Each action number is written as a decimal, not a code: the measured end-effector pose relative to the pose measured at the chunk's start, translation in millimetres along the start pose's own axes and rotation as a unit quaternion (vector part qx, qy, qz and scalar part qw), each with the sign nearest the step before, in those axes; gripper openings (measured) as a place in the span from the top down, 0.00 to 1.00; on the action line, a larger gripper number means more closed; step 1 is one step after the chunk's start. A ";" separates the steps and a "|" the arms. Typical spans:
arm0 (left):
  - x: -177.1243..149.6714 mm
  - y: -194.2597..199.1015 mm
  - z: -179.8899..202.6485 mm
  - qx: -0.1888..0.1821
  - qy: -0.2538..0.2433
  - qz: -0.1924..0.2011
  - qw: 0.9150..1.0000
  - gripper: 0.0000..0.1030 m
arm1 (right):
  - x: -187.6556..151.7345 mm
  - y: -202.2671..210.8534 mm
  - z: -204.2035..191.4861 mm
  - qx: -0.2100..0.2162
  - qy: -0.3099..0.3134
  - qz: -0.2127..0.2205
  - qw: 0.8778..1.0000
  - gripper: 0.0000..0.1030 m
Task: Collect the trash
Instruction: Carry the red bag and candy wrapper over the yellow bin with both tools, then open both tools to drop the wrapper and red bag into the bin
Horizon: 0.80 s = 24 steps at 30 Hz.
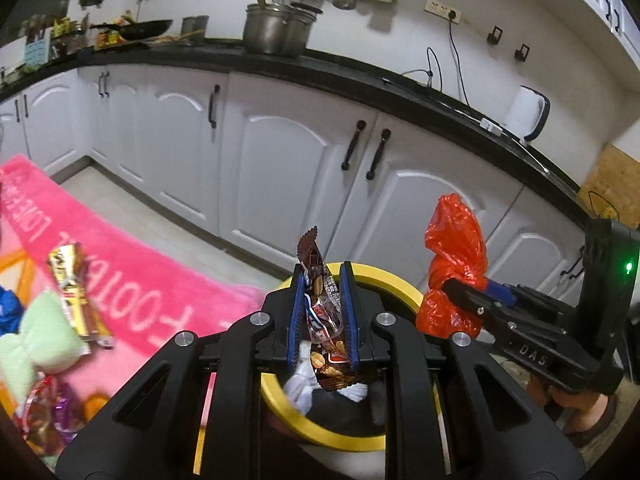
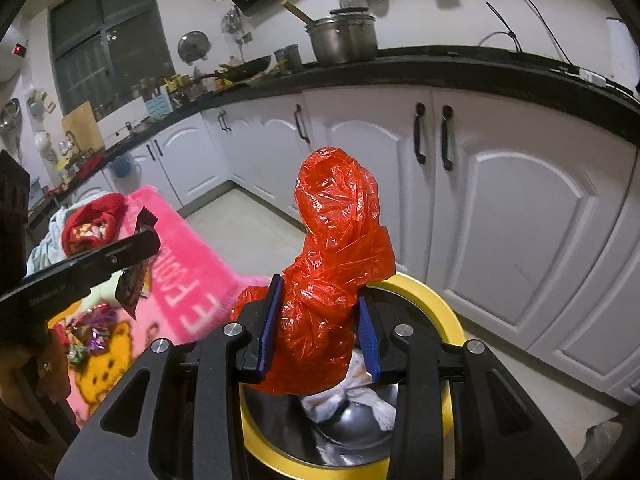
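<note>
My left gripper (image 1: 323, 312) is closed on a brown candy wrapper (image 1: 324, 320), which stands upright between the blue pads. My right gripper (image 2: 318, 320) is closed on a crumpled red plastic bag (image 2: 332, 264); the bag bulges above and below the pads.

Both loads hang over a bin with a yellow rim (image 2: 436, 300). White crumpled paper (image 2: 360, 396) lies inside it on a dark liner.

The left wrist view shows the right gripper from the side, with the red bag just right of the wrapper. The right wrist view shows the left gripper at far left, its wrapper dangling over a pink blanket (image 2: 192, 264).

Only the left wrist view shows the remaining litter on the blanket: a gold wrapper (image 1: 76, 292), a pale green wad (image 1: 44, 332) and shiny foil pieces (image 1: 48, 412). Only the right wrist view shows a red item (image 2: 90, 224) at the blanket's far end.

White cabinets (image 1: 280, 168) under a black counter (image 1: 360, 80) stand behind the bin. A steel pot (image 1: 276, 28) sits on the counter.
</note>
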<state>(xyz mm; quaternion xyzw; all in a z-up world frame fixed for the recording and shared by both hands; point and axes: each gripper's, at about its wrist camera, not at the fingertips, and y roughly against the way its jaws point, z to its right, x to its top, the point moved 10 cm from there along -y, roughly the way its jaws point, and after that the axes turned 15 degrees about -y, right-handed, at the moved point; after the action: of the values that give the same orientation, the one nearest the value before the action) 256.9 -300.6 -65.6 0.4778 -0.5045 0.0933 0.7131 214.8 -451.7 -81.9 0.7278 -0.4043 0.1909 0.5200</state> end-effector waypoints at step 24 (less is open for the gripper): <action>-24.0 -70.1 23.9 -0.054 0.027 -0.058 0.996 0.79 | -42.6 -36.9 46.3 -0.029 -0.024 -0.061 0.997 0.57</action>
<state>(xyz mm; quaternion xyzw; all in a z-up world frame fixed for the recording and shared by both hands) 273.6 -347.6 -125.4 0.4645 -0.4609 0.0372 0.7553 211.7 -472.4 -151.8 0.7401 -0.3766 0.1294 0.5419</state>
